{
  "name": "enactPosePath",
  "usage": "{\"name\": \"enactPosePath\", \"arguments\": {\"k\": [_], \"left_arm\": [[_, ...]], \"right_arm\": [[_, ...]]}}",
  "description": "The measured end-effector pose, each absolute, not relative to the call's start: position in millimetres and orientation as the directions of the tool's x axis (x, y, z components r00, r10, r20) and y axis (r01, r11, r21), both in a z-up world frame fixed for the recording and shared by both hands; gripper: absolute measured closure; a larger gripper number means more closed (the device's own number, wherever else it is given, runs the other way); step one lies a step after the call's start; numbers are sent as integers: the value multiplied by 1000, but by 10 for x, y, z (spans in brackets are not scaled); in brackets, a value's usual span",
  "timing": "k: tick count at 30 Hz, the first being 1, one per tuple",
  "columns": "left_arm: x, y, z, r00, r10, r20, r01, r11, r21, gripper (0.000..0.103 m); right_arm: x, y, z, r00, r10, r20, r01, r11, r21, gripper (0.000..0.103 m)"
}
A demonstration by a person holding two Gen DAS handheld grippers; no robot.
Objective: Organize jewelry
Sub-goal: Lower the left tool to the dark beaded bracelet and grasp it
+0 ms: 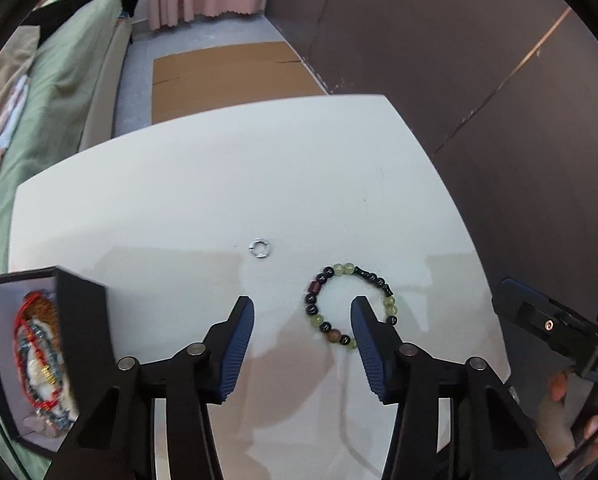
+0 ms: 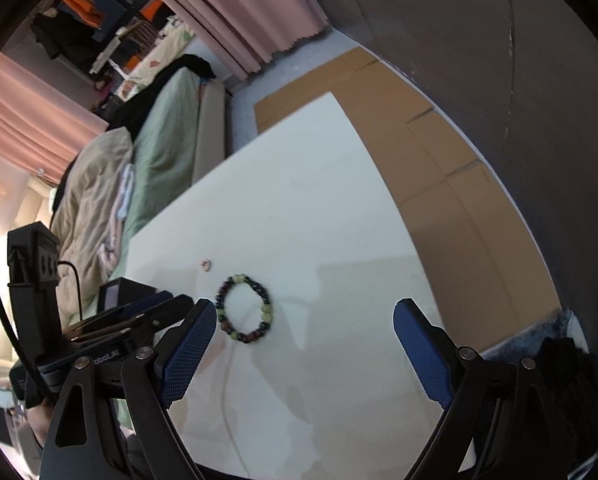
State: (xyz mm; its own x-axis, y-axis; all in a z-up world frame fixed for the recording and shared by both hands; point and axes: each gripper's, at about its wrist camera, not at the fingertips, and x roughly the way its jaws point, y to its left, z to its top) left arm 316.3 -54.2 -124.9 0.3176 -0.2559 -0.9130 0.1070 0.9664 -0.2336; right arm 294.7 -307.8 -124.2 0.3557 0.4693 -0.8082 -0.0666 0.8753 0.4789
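Note:
A bracelet (image 1: 391,304) of green, black and brown beads lies flat on the white table (image 1: 219,180). My left gripper (image 1: 302,306) hovers over it, open. Its right fingertip shows inside the bead loop, and the loop's left side lies between the fingers without touching the pads. A small silver ring (image 1: 259,248) lies just beyond. At the left stands an open black jewelry box (image 1: 83,312) holding red cord and beaded pieces (image 1: 39,356). In the right wrist view my right gripper (image 2: 306,308) stands wide open and empty. The bracelet (image 2: 267,308) lies near its left finger, with the ring (image 2: 206,266) further off.
The table's far edge and right edge drop to a floor with flattened cardboard (image 1: 227,76). A green bed (image 1: 67,92) runs along the left, and a dark wall (image 1: 459,60) stands on the right. A hand (image 1: 559,400) holds the right gripper's body at the table's right edge.

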Motion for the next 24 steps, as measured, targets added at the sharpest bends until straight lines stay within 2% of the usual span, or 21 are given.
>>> {"name": "enactPosePath", "arguments": {"k": [2,9,10,13,15,24], "left_arm": [[3203,-587,-1304,306,-248,-919,106,968,-226,62],[3227,-704,-1435,304,-211,-929,120,976,-183,64],[3205,-714,-1445,302,-205,-931,124,977,-175,68],[3179,-723,-1440,320,-150,-935,130,985,-113,96],[3190,-657,-1437,307,-183,-934,116,981,-155,95],[3061,-459,-1019,378,-235,-895,130,971,-200,96]], "right_arm": [[2949,-3078,-1237,361,453,-816,-60,884,464,12],[2968,-3120,-1276,364,427,-828,-8,890,456,12],[2971,-3121,-1278,364,426,-828,-4,890,456,12],[2983,-3119,-1300,356,437,-826,8,883,470,12],[2986,-3089,-1313,351,436,-829,15,882,471,12],[3001,-2846,-1276,360,465,-809,-25,871,490,12]]}}
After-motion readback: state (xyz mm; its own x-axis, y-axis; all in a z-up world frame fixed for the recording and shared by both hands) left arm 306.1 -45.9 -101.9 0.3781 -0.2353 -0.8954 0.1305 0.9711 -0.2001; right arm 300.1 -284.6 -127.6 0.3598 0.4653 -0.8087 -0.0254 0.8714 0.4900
